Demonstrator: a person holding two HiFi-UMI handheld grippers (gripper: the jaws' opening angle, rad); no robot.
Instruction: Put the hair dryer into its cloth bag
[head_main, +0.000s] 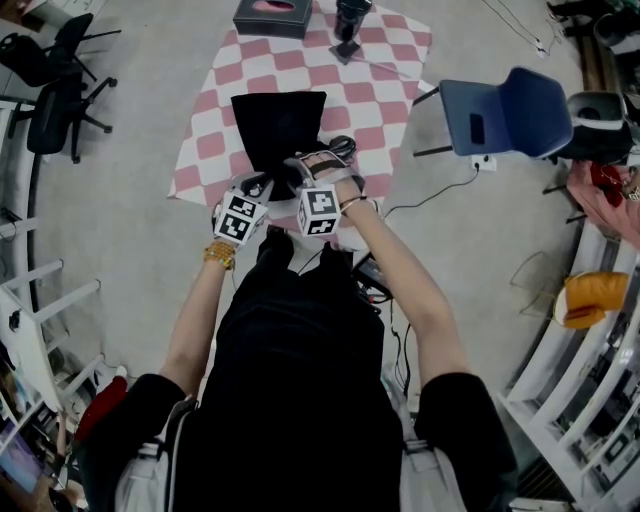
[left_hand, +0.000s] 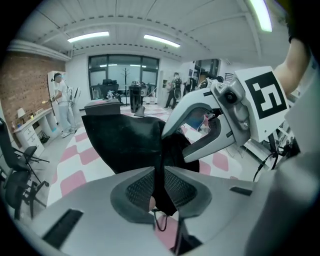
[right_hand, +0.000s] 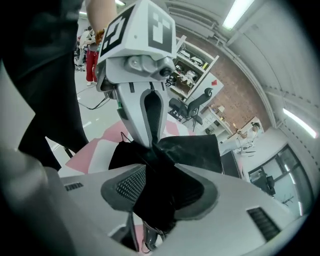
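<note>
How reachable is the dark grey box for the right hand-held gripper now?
Probably not yet: the right hand-held gripper is shut on the black cloth bag, and the dark grey box sits beyond it at the pink-and-white checked mat's far edge.

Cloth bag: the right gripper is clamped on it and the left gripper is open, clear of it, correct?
No: the left gripper view shows the left gripper shut on the cloth bag too. The right gripper is clamped on it, as said.
</note>
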